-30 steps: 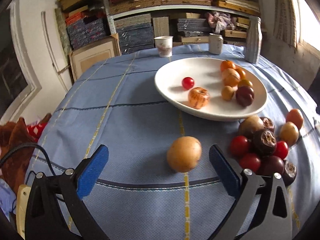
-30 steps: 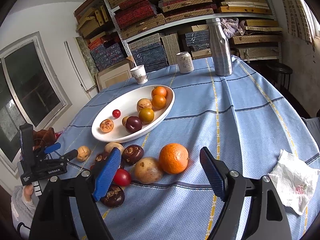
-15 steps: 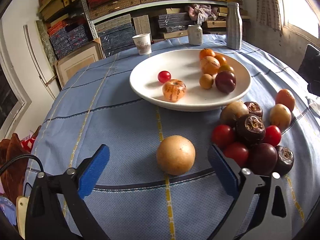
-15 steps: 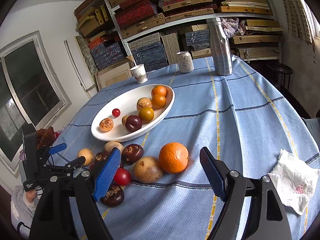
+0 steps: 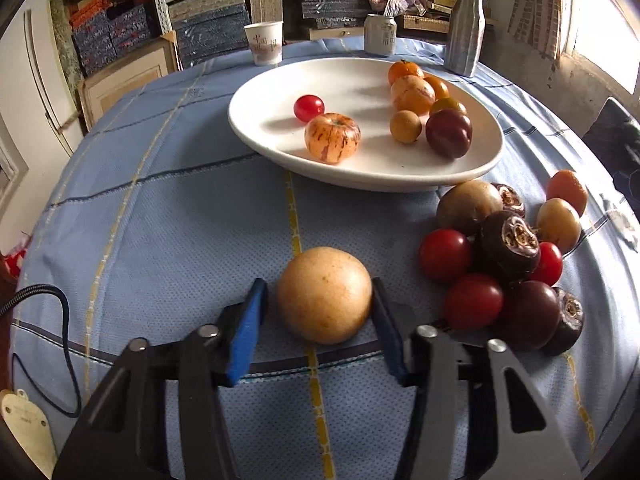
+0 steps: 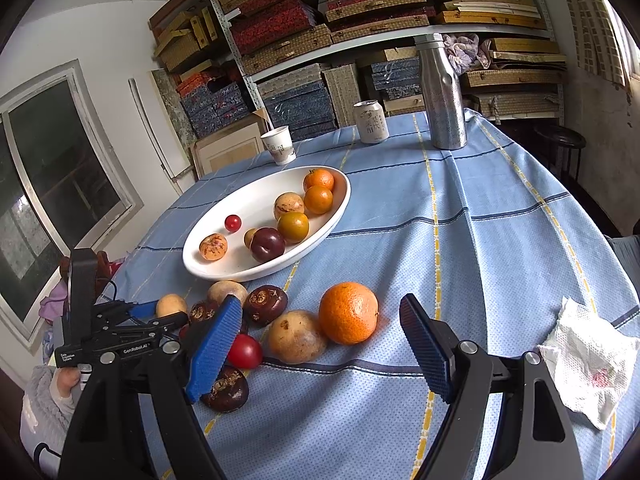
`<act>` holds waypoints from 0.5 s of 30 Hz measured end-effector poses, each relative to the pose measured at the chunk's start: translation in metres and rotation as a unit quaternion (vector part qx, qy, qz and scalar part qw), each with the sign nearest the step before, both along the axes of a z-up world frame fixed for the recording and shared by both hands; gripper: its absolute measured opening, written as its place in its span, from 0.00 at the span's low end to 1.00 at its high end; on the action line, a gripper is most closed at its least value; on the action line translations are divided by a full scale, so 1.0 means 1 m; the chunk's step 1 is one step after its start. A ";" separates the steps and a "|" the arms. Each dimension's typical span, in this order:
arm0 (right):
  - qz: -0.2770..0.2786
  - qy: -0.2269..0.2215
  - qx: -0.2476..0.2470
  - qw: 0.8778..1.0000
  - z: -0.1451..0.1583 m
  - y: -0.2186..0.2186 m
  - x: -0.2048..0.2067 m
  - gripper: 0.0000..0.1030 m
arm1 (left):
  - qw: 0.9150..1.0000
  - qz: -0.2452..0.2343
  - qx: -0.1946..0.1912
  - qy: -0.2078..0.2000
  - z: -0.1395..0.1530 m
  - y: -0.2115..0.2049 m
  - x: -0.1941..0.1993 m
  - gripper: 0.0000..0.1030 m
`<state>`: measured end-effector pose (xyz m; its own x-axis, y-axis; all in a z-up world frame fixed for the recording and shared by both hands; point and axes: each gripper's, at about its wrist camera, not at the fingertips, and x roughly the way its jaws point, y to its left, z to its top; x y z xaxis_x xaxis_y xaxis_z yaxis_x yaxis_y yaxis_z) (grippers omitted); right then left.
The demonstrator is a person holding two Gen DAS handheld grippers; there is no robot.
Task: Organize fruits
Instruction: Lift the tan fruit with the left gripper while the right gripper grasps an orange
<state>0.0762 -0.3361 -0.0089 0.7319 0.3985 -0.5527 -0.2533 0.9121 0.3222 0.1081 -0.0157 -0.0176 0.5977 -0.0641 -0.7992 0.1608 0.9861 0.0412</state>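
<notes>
As left claw (image 5: 320, 308) closes, tan fruit (image 5: 324, 294) between pads.

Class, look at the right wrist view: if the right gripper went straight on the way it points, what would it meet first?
Probably the large orange, which lies just ahead of the open right gripper, a little left of centre. Depth is hard to judge, so it might touch the tablecloth first.

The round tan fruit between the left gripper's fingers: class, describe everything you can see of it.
The round tan fruit is pale yellow-brown, smooth and faintly speckled, with a matte skin and no stem showing. It sits on the blue checked tablecloth, apart from the white dish and the fruit cluster. The left gripper straddles it, its jaws having just been closing; one blue pad seems to touch its side, while a thin gap shows at the other.
</notes>
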 end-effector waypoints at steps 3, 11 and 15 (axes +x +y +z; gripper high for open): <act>-0.003 0.002 -0.002 1.000 -0.002 0.001 0.000 0.80 | 1.000 0.007 0.000 -0.003 0.001 0.002 0.000 0.42; -0.045 0.029 -0.097 0.994 -0.020 0.009 0.011 0.80 | 0.997 0.051 0.003 -0.056 0.023 0.014 -0.013 0.42; -0.046 0.029 -0.114 0.992 -0.024 0.011 0.013 0.79 | 0.998 0.040 0.008 -0.055 0.023 0.009 -0.015 0.42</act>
<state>0.0895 -0.3255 -0.0328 0.7239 0.1913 -0.6629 -0.1522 0.9814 0.1171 0.0932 -0.0067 0.0056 0.6843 -0.0007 -0.7292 0.0762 0.9946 0.0706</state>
